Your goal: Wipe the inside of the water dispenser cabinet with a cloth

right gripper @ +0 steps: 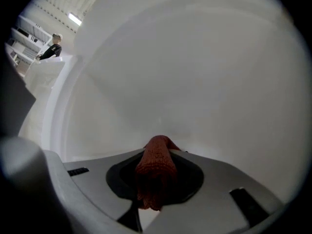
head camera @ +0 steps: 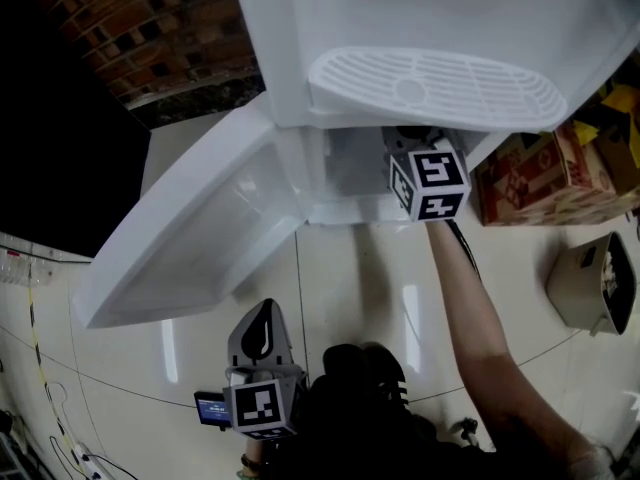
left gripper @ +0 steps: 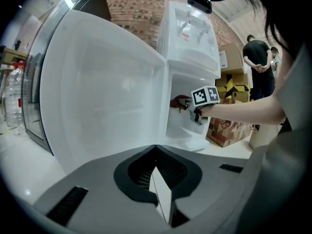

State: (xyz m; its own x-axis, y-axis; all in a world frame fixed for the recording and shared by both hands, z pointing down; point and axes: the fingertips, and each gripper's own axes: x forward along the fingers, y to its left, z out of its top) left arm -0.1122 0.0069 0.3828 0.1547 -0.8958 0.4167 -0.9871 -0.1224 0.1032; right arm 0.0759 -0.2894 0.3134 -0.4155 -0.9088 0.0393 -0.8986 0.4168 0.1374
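- We note the right gripper (right gripper: 156, 155) clamped on a red knitted cloth (right gripper: 155, 177), which is bunched between its jaws and pokes past the tips.
- Both sit inside the water dispenser cabinet (head camera: 345, 168), near its white wall; we cannot confirm contact.
- The cabinet door (head camera: 190, 238) stands open.
- The left gripper (left gripper: 157, 147) has its jaws together and empty, outside the cabinet.

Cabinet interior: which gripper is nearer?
Right. The right gripper is inside the cabinet, holding the cloth; the left gripper is outside, facing the open door.
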